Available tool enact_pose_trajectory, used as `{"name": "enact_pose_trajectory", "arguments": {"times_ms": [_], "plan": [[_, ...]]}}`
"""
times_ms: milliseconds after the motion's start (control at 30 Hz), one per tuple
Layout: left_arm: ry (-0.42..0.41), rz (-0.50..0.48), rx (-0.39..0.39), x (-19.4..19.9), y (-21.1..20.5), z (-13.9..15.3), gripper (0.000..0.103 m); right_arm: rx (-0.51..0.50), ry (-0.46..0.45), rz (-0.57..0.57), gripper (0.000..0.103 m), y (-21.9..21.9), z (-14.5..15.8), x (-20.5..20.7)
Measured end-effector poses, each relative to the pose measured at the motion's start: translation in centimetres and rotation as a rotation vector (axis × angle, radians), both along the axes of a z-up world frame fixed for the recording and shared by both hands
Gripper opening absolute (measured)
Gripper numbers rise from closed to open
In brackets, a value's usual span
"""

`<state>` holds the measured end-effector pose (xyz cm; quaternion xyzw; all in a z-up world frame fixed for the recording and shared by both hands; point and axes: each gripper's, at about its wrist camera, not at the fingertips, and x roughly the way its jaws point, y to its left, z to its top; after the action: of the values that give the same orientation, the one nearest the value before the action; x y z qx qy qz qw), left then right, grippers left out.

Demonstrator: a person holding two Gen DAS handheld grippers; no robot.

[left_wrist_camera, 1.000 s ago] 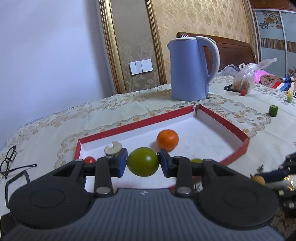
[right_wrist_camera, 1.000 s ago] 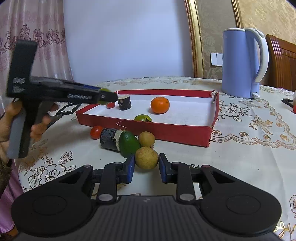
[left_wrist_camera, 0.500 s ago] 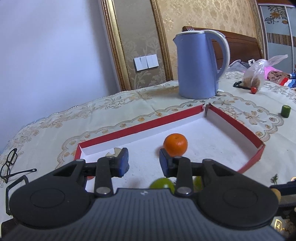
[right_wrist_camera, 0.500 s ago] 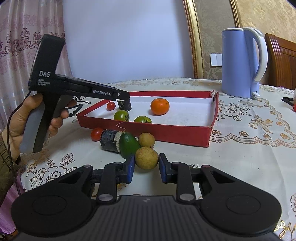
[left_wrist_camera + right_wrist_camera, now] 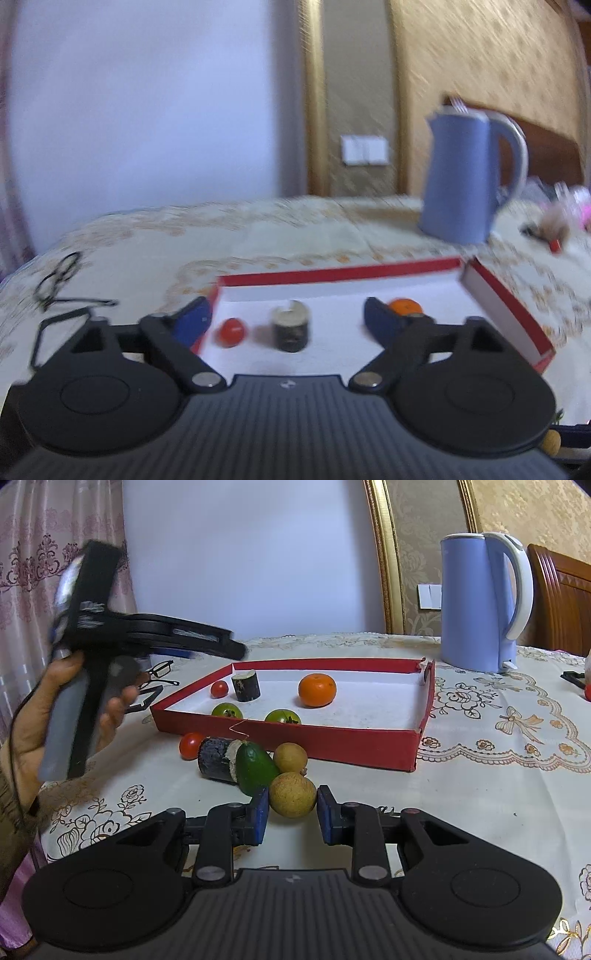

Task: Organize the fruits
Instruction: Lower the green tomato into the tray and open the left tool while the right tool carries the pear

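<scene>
The left gripper (image 5: 284, 317) hangs above the red tray (image 5: 354, 738), fingers spread wide and holding nothing. The right gripper (image 5: 290, 814) rests low on the tabletop (image 5: 480, 805), fingers parted around a round brown fruit (image 5: 292, 794). Beside it an avocado (image 5: 255, 766) lies tilted, its long axis running toward the tray.

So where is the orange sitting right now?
In the right wrist view the orange sits inside the red tray, right of the dark cylinder piece and behind a green tomato.

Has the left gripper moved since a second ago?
Yes. The left gripper, now open and empty, has pulled back and up to the left of the red tray.
</scene>
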<state>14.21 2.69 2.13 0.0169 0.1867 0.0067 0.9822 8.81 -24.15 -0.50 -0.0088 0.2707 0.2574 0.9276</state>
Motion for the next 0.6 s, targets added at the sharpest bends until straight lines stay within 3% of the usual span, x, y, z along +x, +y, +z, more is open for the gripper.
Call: {"name": "enact_pose_trajectory", "arguments": {"times_ms": [67, 233, 400, 600], "plan": [[-0.027, 0.044, -0.046, -1.3, 1.2, -0.2, 0.103, -0.005, -0.004, -0.008, 0.027, 0.1, 0.0, -0.1], [-0.040, 0.150, -0.145, -3.3, 4.4, -1.7, 0.103, -0.016, -0.009, -0.014, 0.027, 0.2, 0.2, 0.0], [-0.013, 0.171, -0.288, -3.5, 6.4, -3.5, 0.103, -0.037, -0.037, -0.024, 0.027, 0.6, 1.1, 0.5], [-0.023, 0.180, -0.330, -3.9, 7.4, -3.5, 0.103, -0.071, -0.086, -0.053, 0.027, 0.8, 3.0, 2.0]]}}
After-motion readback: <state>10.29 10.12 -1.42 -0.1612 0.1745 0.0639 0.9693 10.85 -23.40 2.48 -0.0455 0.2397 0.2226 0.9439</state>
